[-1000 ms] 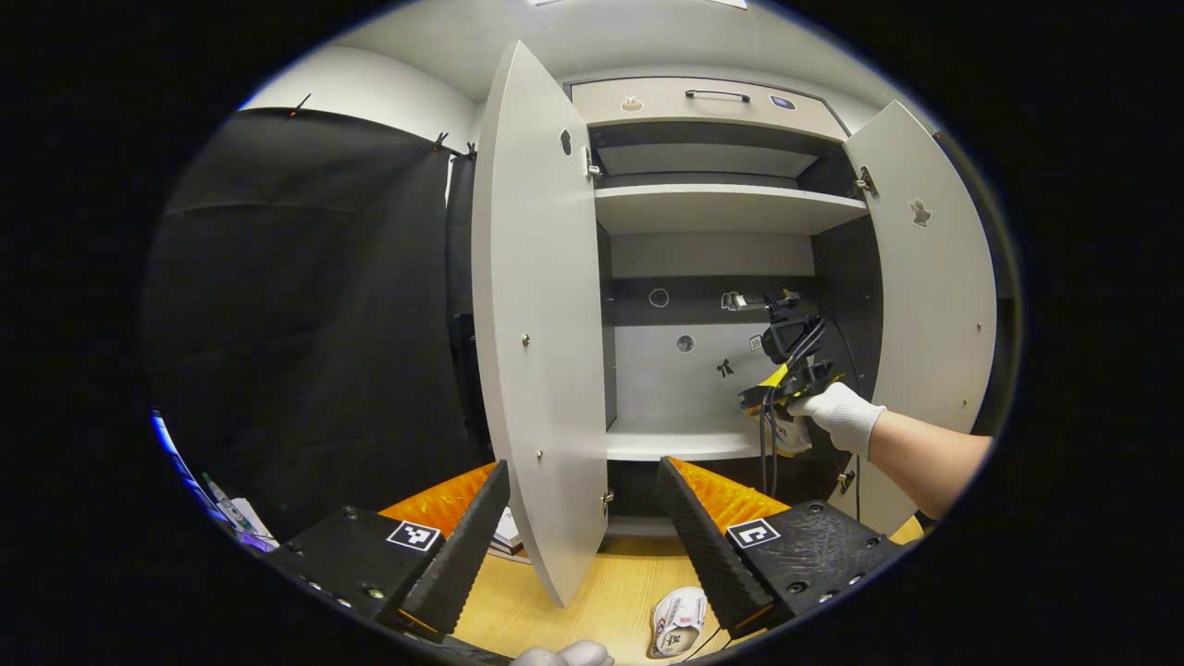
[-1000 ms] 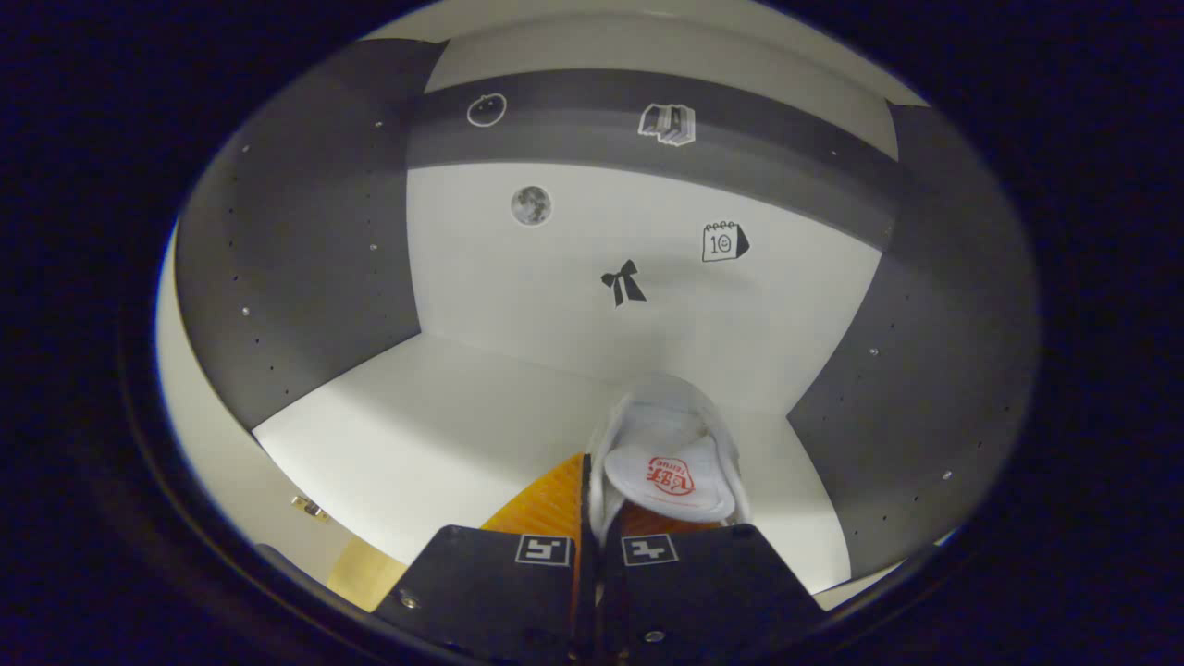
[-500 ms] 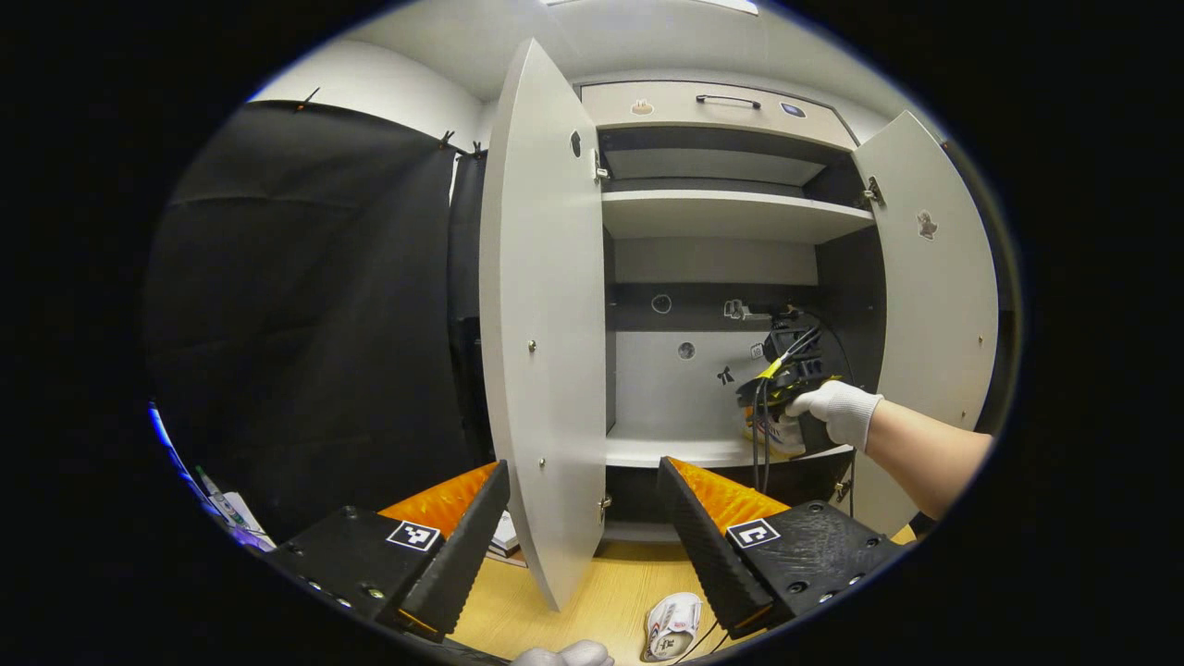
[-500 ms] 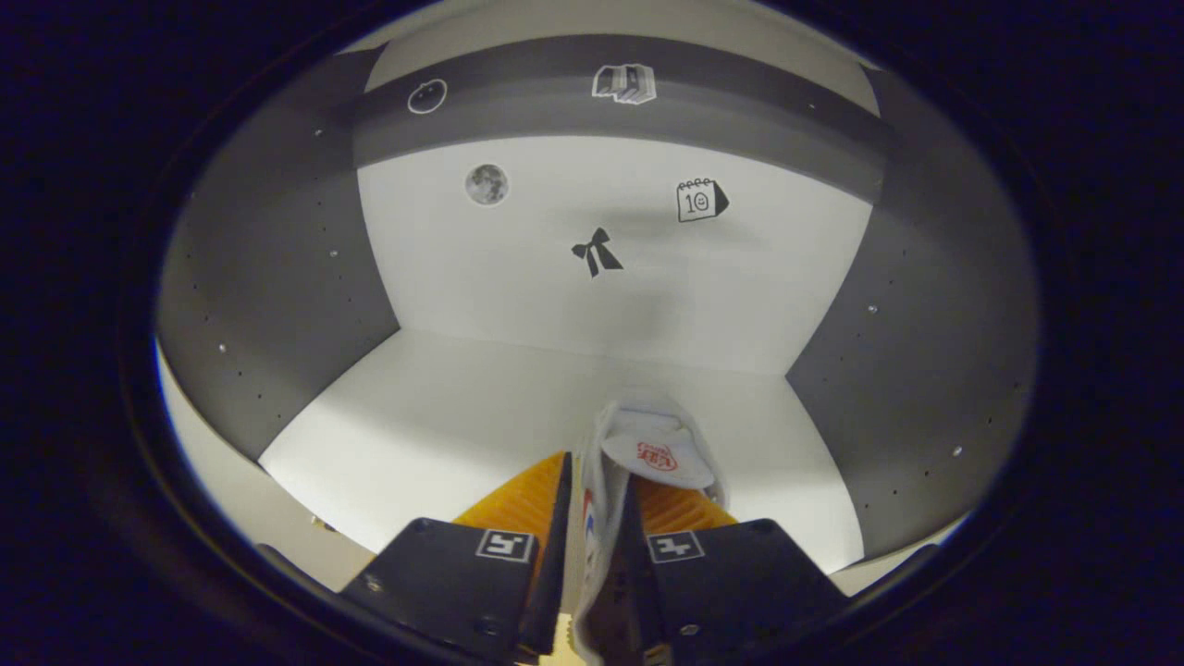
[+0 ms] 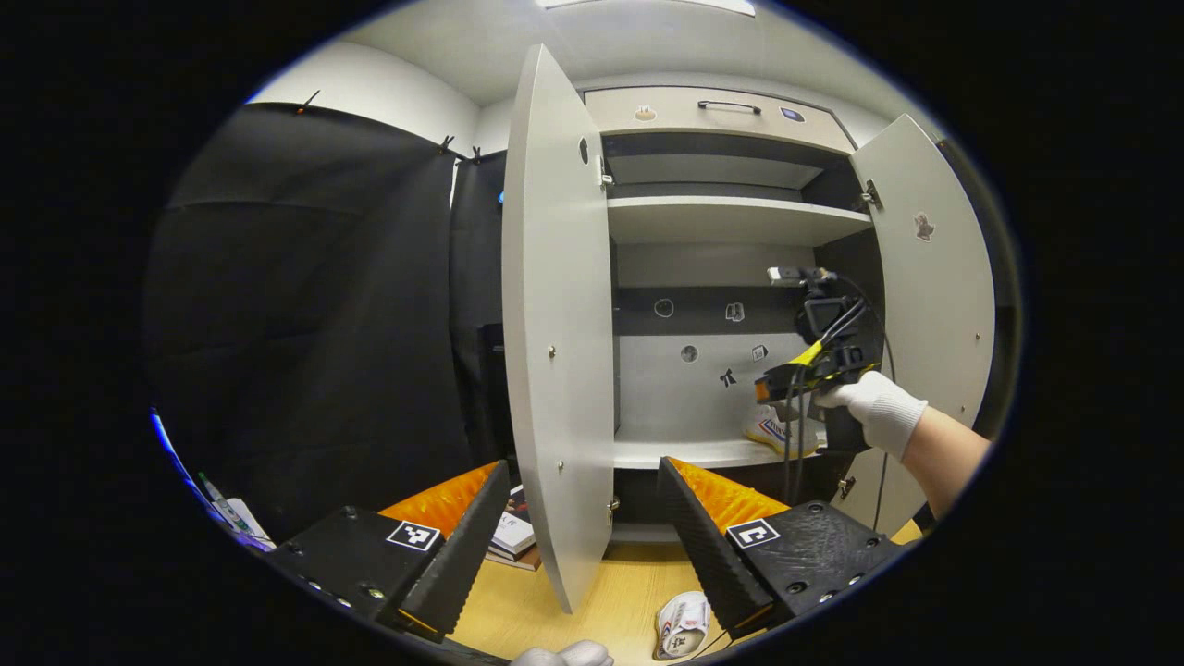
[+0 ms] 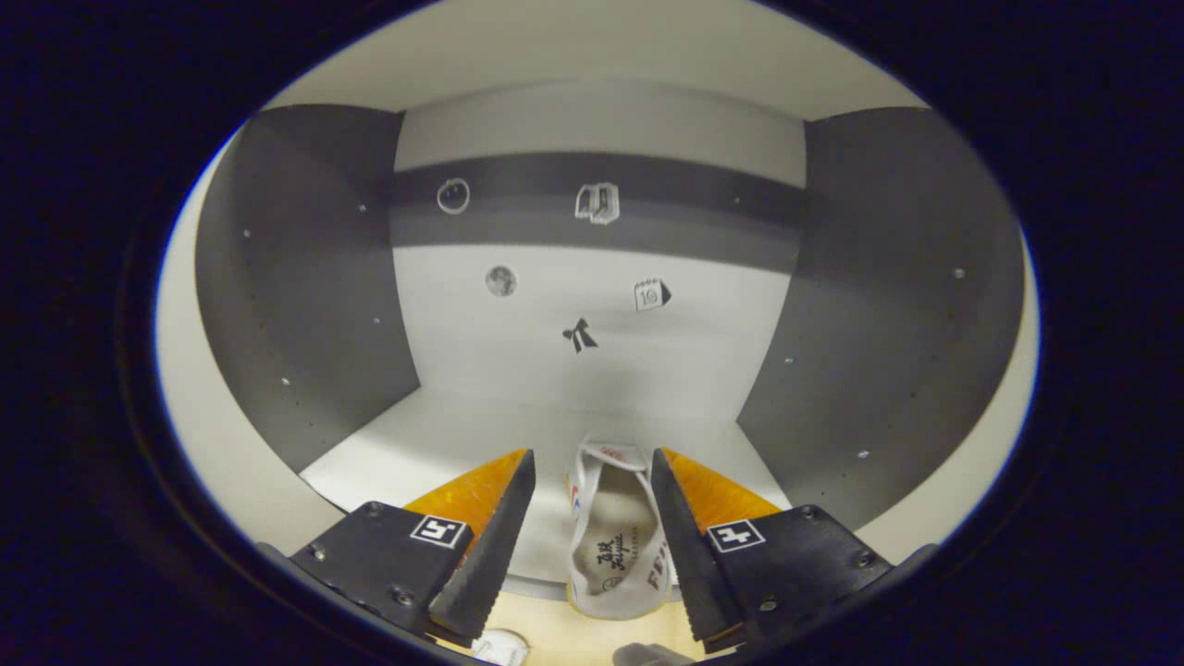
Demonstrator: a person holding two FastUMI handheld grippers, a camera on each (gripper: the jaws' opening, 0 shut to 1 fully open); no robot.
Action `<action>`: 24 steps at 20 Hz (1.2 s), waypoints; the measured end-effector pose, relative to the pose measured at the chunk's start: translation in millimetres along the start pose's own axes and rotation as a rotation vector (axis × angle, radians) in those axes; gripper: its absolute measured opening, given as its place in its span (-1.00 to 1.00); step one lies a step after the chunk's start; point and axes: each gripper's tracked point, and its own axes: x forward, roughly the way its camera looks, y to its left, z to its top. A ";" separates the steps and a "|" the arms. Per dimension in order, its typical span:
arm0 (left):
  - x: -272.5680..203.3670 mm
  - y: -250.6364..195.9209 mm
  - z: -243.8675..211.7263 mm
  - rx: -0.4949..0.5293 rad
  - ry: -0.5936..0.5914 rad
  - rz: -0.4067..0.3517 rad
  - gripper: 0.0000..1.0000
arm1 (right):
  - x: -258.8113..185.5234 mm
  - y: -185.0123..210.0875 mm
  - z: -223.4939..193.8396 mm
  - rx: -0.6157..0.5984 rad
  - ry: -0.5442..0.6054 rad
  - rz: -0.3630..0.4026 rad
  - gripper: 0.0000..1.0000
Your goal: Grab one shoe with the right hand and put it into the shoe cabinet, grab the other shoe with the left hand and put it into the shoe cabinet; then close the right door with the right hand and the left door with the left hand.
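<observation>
Inside the shoe cabinet (image 5: pixel 721 222), one shoe (image 6: pixel 612 541) lies on the lower shelf (image 6: pixel 435 444) near its front edge, heel toward the camera. Seen from the right gripper view, the right gripper (image 6: pixel 592 518) has its fingers spread apart, one on each side of that shoe; whether they touch it I cannot tell. From the left gripper view, the left gripper (image 5: pixel 583 536) also stands wide apart, holding nothing, with the edge of the open left door (image 5: pixel 555 324) rising between its fingers. A second shoe (image 5: pixel 683 622) lies on the wooden floor (image 5: pixel 610 592) below. Both doors stand open; the right door (image 5: pixel 925 277) sits beside the gloved hand (image 5: pixel 874 407). Some books (image 5: pixel 513 536) lie by the left door's foot. Five small stickers dot the back wall.
</observation>
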 end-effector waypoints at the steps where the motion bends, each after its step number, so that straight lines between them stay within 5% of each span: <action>1: -1.5 0.7 -1.1 0.001 -0.002 -0.007 0.93 | -16.1 -2.5 6.1 0.014 -0.042 -0.001 0.61; 3: -5.4 3.1 -1.0 0.009 -0.009 -0.019 0.93 | -50.8 -8.9 17.2 0.018 -0.129 -0.025 0.60; 6: -12.0 6.0 -1.2 0.023 -0.016 -0.048 0.93 | -107.7 -6.2 27.1 0.037 -0.239 -0.029 1.00; 15: -38.6 -3.9 -25.2 0.056 -0.010 -0.208 0.93 | -281.4 -29.4 -4.7 0.035 -0.468 -0.101 0.99; 24: -52.7 -64.5 -98.7 0.075 0.057 -0.331 1.00 | -366.4 -82.0 -76.0 0.090 -0.491 -0.170 0.99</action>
